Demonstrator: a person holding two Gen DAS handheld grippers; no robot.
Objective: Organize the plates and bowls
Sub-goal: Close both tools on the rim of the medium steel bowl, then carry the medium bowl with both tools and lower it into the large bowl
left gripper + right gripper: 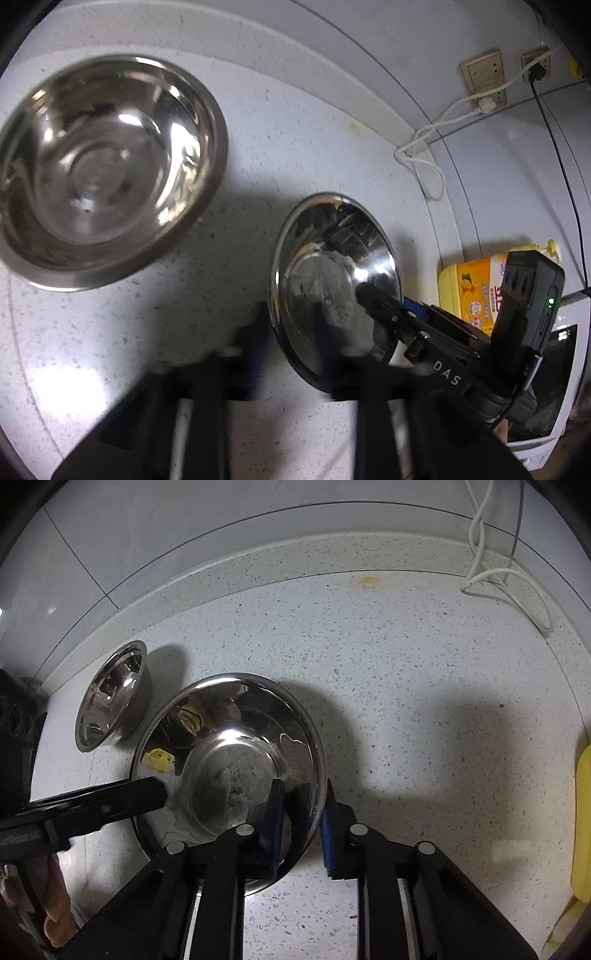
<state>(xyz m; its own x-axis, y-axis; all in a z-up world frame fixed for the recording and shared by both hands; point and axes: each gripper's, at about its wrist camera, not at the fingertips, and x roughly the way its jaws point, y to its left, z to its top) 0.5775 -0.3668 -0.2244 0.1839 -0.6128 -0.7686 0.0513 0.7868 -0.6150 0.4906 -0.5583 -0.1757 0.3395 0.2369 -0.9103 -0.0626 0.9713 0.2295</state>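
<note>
A shallow steel plate [321, 280] [229, 760] lies on the speckled white counter [406, 664]. My left gripper [291, 332] is blurred in its own view, its two fingers astride the plate's near left rim. In the right wrist view the left gripper [159, 794] reaches in from the left and grips that rim. My right gripper [303, 805] is shut on the opposite rim, one blue pad [277, 812] inside the plate and the other outside. From the left wrist view the right gripper [364, 291] comes in from the right. A deeper steel bowl [103, 166] [110, 698] stands apart, to the left.
A yellow box [476, 291] and a white appliance [554, 369] stand at the right. A white cable [424, 158] [517, 579] loops on the counter below wall sockets [482, 74]. The tiled wall [147, 554] runs behind. A hand [55, 915] shows at lower left.
</note>
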